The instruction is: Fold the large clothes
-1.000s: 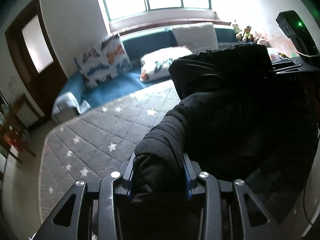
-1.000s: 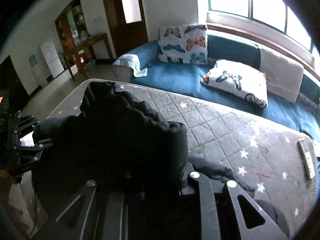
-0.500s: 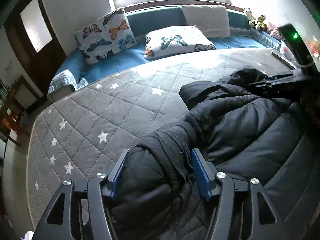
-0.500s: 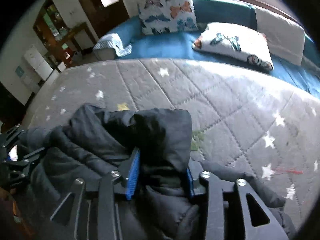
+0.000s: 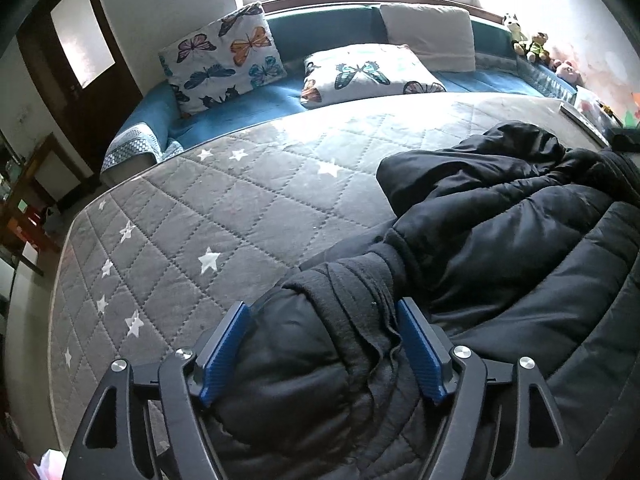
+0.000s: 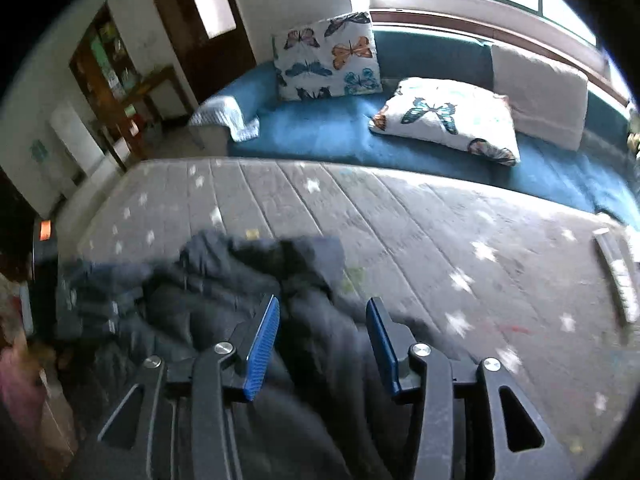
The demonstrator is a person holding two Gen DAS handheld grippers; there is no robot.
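Note:
A black puffer jacket point(image 5: 500, 240) lies bunched on the grey star-quilted mattress point(image 5: 240, 208). One sleeve end with its knit cuff point(image 5: 352, 312) sits between the blue pads of my left gripper point(image 5: 320, 304). Its jaws are opening and stand wide, and the puffy fabric fills the gap without being squeezed. In the blurred right wrist view the jacket point(image 6: 200, 300) lies low on the mattress point(image 6: 400, 220). My right gripper point(image 6: 323, 300) hovers over the jacket's near edge. Its jaws are opening, the pads clear of the cloth.
A blue daybed point(image 5: 248, 108) with butterfly pillows point(image 5: 224, 64) runs along the mattress's far side under the window. A flat remote-like object point(image 6: 616, 276) lies near the mattress's right edge. Plush toys point(image 5: 532, 44) sit at the far right, and a dark door point(image 5: 80, 40) is at the left.
Both grippers brought the raised jacket down onto the mattress and their jaws widened. The left loosened around the sleeve. The right came off the fold it was pinching.

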